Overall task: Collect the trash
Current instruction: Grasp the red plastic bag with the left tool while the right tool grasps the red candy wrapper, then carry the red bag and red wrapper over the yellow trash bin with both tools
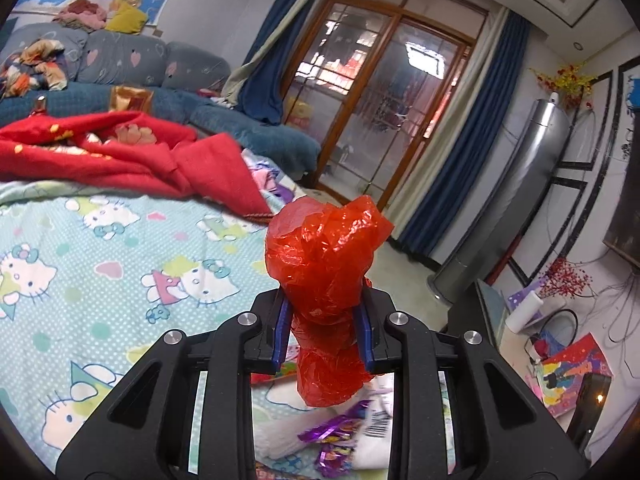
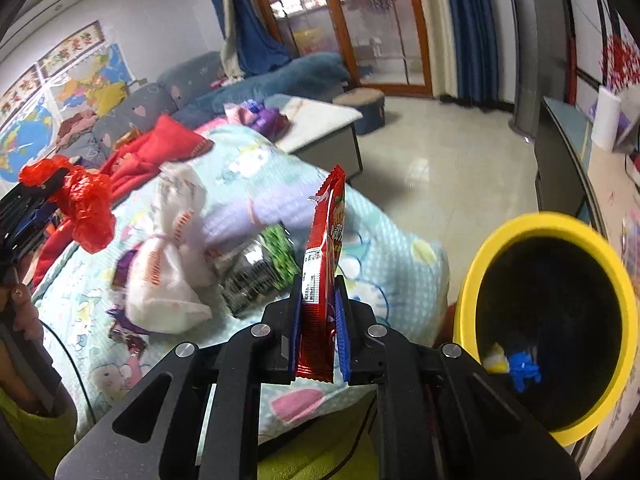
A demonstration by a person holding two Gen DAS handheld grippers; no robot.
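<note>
My left gripper (image 1: 323, 316) is shut on a crumpled red plastic bag (image 1: 320, 248) and holds it above the bed; the gripper also shows at the left of the right wrist view (image 2: 48, 196) with the bag (image 2: 86, 208). My right gripper (image 2: 318, 308) is shut on a red snack wrapper (image 2: 322, 276), held upright above the bed edge. A yellow trash bin (image 2: 480, 264) with a black liner stands to its right, with yellow and blue scraps (image 2: 520, 366) inside. On the bed lie a white plastic bag (image 2: 160, 280), a green-black packet (image 2: 260, 268) and purple wrappers (image 1: 340, 432).
The bed has a Hello Kitty sheet (image 1: 100, 248) and a red blanket (image 1: 120, 152). A blue sofa (image 1: 140, 80) stands behind, a glass door (image 1: 380, 100) beyond. A silver tower fan (image 1: 512, 208) and a cluttered desk (image 1: 560, 360) are at the right. A low table (image 2: 320, 128) and stool (image 2: 360, 108) stand on the floor.
</note>
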